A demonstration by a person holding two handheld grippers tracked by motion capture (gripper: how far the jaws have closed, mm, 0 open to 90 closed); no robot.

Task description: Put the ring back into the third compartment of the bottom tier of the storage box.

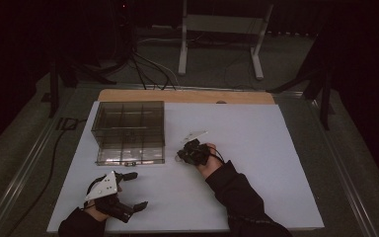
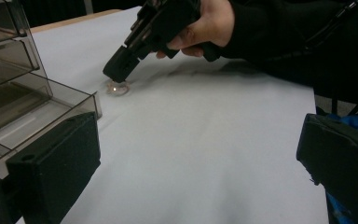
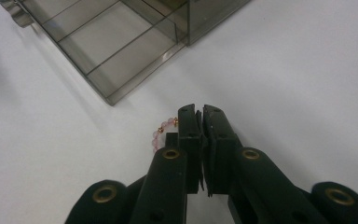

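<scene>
A small bracelet of pink beads with gold spacers [image 3: 160,133] lies on the white sheet, just off the near right corner of the smoky clear box [image 1: 128,131]. My right gripper [image 3: 200,116] points down at it with its jaws pressed together, pinching one end of the bead loop; the rest curls out to the left of the tips. In the left gripper view the right gripper [image 2: 116,70] has its tips on the bracelet [image 2: 117,88]. My left gripper [image 1: 134,190] rests at the front left of the sheet, jaws wide apart with nothing between them.
The box [image 3: 121,46] is divided into several compartments, and its near corner is close to the bracelet. The white sheet [image 1: 256,148] covers a wooden table. Cables and a white stand [image 1: 222,29] are on the floor beyond the far edge.
</scene>
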